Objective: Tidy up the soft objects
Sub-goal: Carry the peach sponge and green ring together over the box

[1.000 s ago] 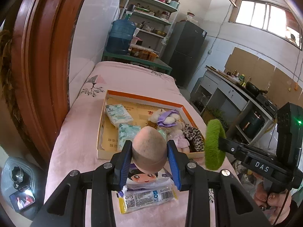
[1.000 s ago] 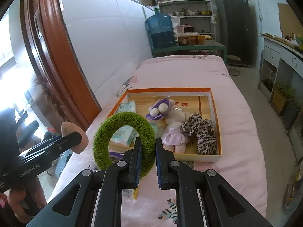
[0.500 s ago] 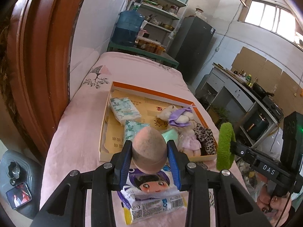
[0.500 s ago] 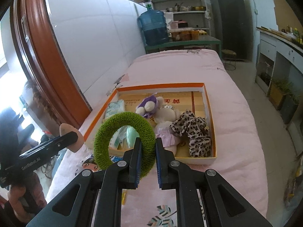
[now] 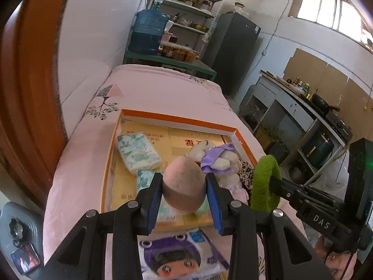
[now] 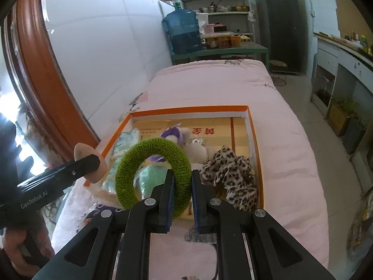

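My left gripper (image 5: 184, 186) is shut on a tan egg-shaped sponge (image 5: 184, 184), held above the near edge of the orange-rimmed box (image 5: 177, 117). My right gripper (image 6: 181, 182) is shut on the rim of a fuzzy green ring (image 6: 151, 175), upright over the box's near left part; the ring (image 5: 264, 186) also shows in the left wrist view. Inside the box (image 6: 254, 140) lie tissue packs (image 5: 137, 152), a plush doll with a purple hat (image 5: 216, 161), a mint-green item (image 6: 151, 179) and a leopard-print cloth (image 6: 233, 175).
The box sits on a pink bedspread (image 6: 291, 163). A tissue pack with a cartoon face (image 5: 177, 256) lies on the spread in front of the box. A wooden door frame (image 5: 23, 93) and white wall run along the left. Shelves and a water jug (image 5: 149, 32) stand beyond the bed.
Both grippers have moved forward toward the box with their loads. The sponge now hangs over the box's near edge and the ring over its near left part.
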Demonstrator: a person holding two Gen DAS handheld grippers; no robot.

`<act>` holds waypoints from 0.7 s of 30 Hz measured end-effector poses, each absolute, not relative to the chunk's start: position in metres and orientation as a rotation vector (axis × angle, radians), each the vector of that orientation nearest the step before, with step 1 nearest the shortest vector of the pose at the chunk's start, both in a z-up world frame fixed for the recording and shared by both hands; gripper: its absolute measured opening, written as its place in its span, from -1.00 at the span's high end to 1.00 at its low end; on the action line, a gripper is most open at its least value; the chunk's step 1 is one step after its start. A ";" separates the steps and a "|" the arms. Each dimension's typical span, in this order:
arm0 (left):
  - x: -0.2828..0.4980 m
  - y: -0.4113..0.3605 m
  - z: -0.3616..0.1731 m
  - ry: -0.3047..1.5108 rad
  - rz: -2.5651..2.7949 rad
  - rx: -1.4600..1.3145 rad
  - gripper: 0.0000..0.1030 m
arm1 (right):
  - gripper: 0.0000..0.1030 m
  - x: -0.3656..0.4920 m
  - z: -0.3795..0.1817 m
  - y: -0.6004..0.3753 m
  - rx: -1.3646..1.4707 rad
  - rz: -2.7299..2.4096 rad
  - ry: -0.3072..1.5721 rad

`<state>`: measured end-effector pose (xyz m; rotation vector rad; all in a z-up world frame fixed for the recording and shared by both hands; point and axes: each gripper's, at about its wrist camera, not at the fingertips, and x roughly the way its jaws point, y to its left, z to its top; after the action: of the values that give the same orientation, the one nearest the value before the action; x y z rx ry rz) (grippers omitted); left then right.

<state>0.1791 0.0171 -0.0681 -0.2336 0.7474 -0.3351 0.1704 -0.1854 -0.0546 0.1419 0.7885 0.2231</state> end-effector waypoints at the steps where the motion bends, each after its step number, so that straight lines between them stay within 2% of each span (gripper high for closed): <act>1: 0.183 0.015 -0.068 0.750 -0.337 -0.230 0.27 | 0.73 0.173 -0.055 -0.186 0.137 0.218 0.789; 21: 0.242 -0.007 -0.088 0.822 -0.265 -0.155 0.27 | 0.73 0.219 -0.075 -0.203 0.125 0.154 0.822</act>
<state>0.2422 -0.0067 -0.0880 -0.1551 0.8221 -0.2650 0.2190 -0.2032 -0.0747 0.1250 0.8220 0.1545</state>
